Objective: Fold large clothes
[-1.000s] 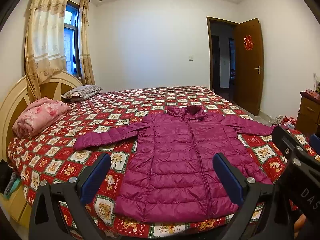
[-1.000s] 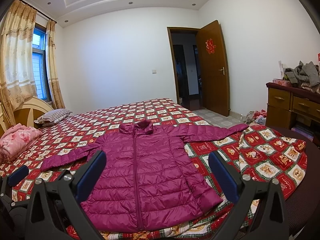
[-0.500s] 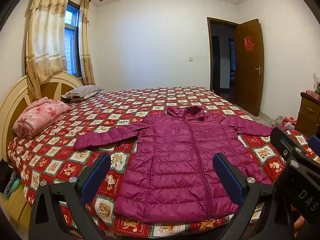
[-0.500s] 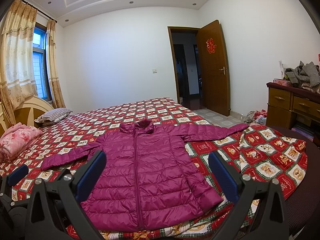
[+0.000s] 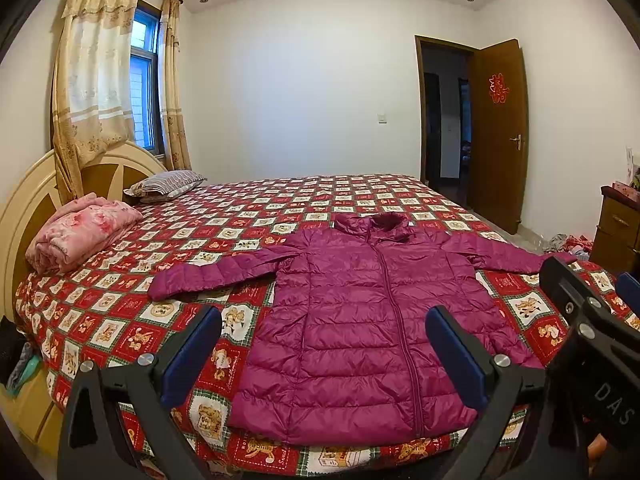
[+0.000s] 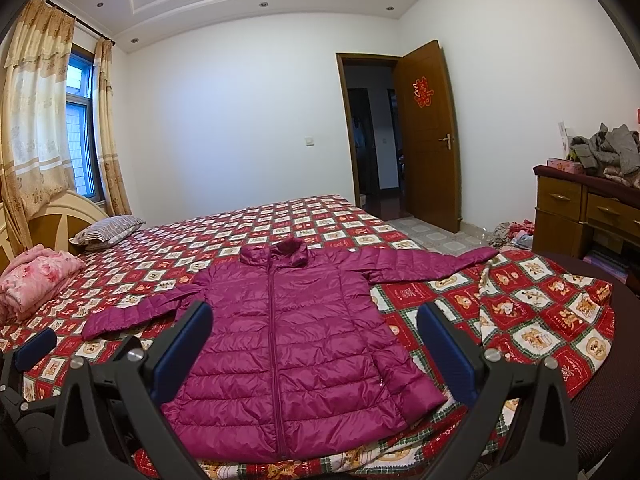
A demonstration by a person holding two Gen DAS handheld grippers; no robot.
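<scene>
A magenta quilted puffer jacket [image 5: 360,320] lies flat, zipped and front up, on the red patterned bedspread [image 5: 120,312], both sleeves spread outward. It also shows in the right wrist view [image 6: 288,340]. My left gripper [image 5: 320,348] is open and empty, held above the jacket's hem near the bed's front edge. My right gripper [image 6: 312,344] is open and empty, also above the hem. The right gripper's body shows at the right of the left wrist view [image 5: 592,344].
A folded pink blanket [image 5: 76,236] and a striped pillow [image 5: 168,184] lie by the headboard. A wooden dresser [image 6: 580,212] with piled clothes stands at the right. The brown door [image 6: 428,136] is open. Clothes lie on the floor by the dresser.
</scene>
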